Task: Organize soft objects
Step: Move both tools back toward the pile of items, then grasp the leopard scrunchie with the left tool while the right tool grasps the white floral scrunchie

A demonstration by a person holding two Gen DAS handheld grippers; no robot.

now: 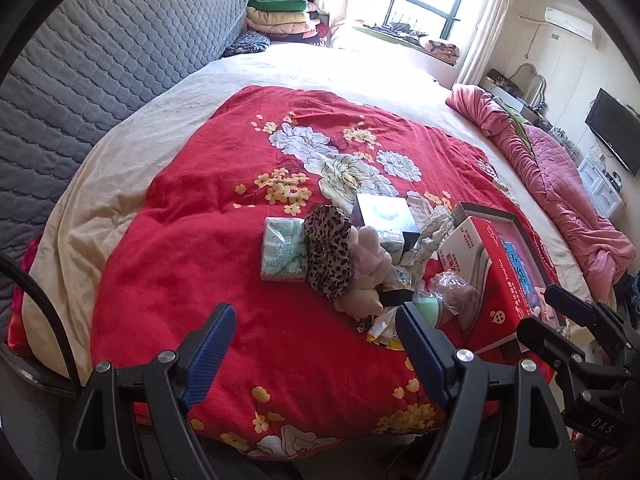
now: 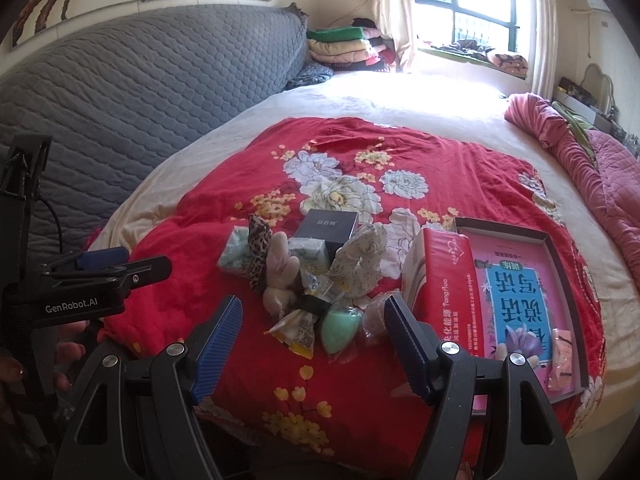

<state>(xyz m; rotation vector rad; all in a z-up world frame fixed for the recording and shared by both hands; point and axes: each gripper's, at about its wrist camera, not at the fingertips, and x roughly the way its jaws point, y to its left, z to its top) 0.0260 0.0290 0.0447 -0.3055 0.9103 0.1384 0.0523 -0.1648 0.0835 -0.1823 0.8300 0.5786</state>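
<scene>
A pile of small things lies on a red flowered quilt (image 1: 192,248). In it are a tissue pack (image 1: 283,255), a leopard-print cloth (image 1: 329,252), a pale plush toy (image 1: 366,276), a floral cloth (image 2: 360,264), a green sponge (image 2: 340,326), snack packets (image 2: 298,330) and a dark box (image 2: 330,226). My left gripper (image 1: 316,334) is open and empty, just short of the pile. My right gripper (image 2: 314,326) is open and empty, hovering in front of the sponge and packets. The left gripper also shows at the left of the right wrist view (image 2: 120,266).
An open tray box (image 2: 560,248) with a pink book inside and a red carton (image 2: 444,280) leaning on it sits right of the pile. A grey quilted headboard (image 1: 100,60) is at the left, a pink blanket (image 1: 560,184) at the right, folded bedding (image 2: 340,46) by the window.
</scene>
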